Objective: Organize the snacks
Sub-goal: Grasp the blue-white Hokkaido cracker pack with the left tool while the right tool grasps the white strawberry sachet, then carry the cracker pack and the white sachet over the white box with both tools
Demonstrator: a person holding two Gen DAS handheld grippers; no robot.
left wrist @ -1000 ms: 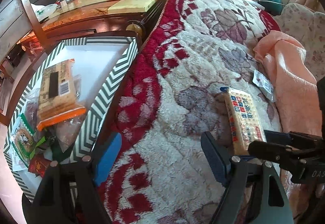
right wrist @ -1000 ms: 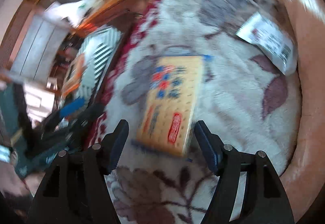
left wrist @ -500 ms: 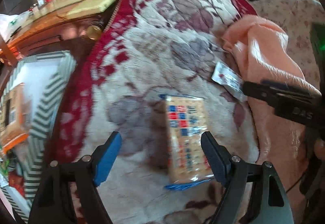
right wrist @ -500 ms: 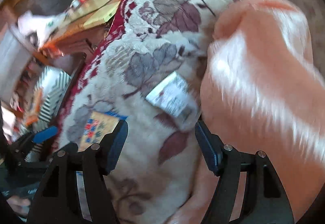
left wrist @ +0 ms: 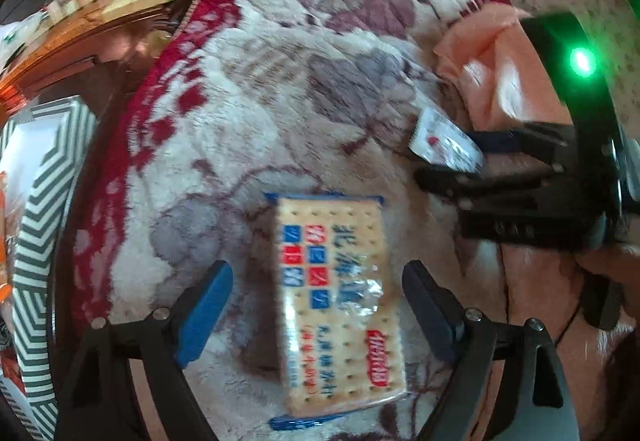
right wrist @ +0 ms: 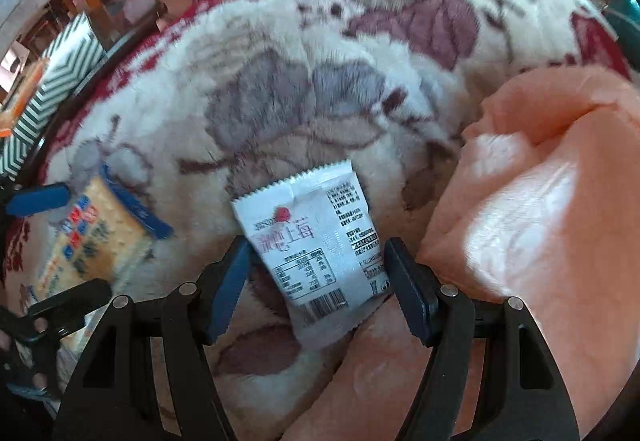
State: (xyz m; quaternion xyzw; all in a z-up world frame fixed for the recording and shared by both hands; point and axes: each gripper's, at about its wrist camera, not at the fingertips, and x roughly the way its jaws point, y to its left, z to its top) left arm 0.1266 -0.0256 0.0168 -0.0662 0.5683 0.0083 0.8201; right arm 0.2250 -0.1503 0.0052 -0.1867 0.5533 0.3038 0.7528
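Under right tongs (right wrist: 316, 281), white packet's (right wrist: 316, 245) bottom corner

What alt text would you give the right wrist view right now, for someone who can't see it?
The open right gripper straddles a small white snack packet lying on a floral fleece blanket, not yet gripping it. A peach blanket bunches on the right; a cracker pack lies at left.

Cream-red floral blanket (left wrist: 248, 89); white sachet (right wrist: 316, 253); peach cloth (right wrist: 540, 201).

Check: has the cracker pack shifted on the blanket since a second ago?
No. The cracker pack lies on the same grey leaf of the floral blanket; only the cameras moved.
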